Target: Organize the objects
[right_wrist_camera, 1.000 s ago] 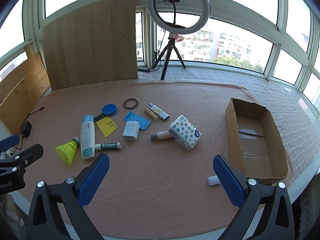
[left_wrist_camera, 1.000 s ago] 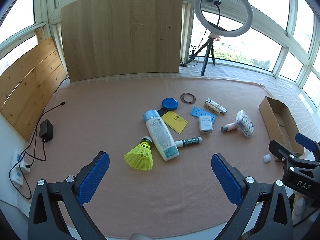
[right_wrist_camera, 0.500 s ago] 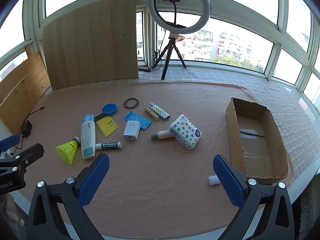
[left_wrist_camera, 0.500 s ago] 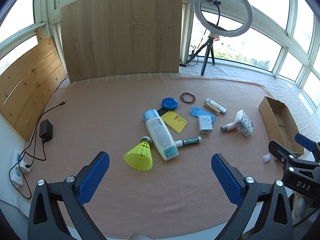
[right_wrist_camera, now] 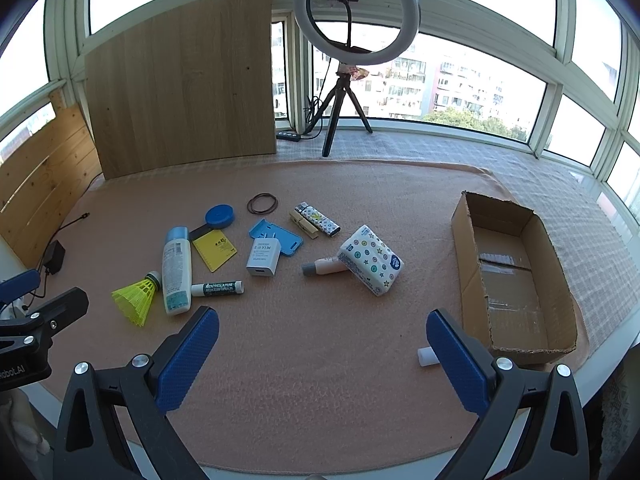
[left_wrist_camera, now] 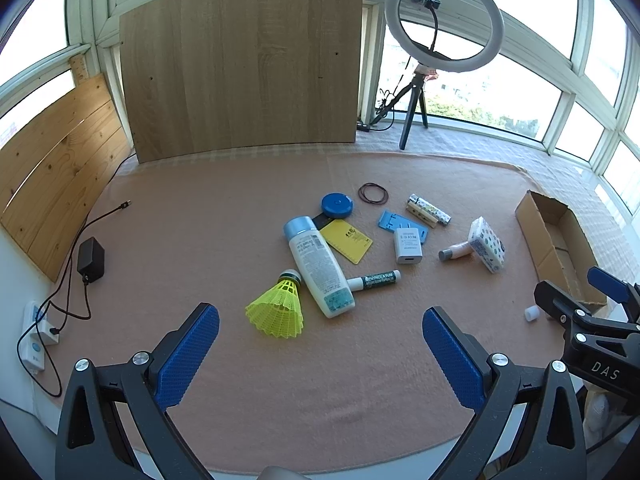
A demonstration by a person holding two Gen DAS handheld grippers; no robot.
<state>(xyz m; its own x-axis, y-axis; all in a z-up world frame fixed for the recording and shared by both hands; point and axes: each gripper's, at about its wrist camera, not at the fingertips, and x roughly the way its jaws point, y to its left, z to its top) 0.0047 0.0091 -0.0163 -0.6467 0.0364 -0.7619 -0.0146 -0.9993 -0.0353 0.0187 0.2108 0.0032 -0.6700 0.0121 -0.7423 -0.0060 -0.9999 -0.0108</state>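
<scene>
Several small objects lie on a pink blanket (left_wrist_camera: 200, 240): a yellow shuttlecock (left_wrist_camera: 278, 306), a white lotion bottle (left_wrist_camera: 318, 266), a lip balm tube (left_wrist_camera: 374, 279), a yellow card (left_wrist_camera: 346, 240), a white charger (right_wrist_camera: 263, 258), a patterned tissue pack (right_wrist_camera: 370, 258) and a small tube (right_wrist_camera: 324, 267). An open, empty cardboard box (right_wrist_camera: 516, 276) stands at the right. My left gripper (left_wrist_camera: 320, 352) is open and empty near the front edge, just short of the shuttlecock. My right gripper (right_wrist_camera: 322, 356) is open and empty, left of the box.
A blue round lid (left_wrist_camera: 337, 205), rubber bands (left_wrist_camera: 373, 193), a blue holder (right_wrist_camera: 276, 237), a lighter (right_wrist_camera: 320, 219) and a clothespin (right_wrist_camera: 304, 226) lie further back. A small white cap (right_wrist_camera: 427, 356) sits by the box. A ring light on a tripod (right_wrist_camera: 352, 40) and wooden boards (left_wrist_camera: 240, 64) stand behind.
</scene>
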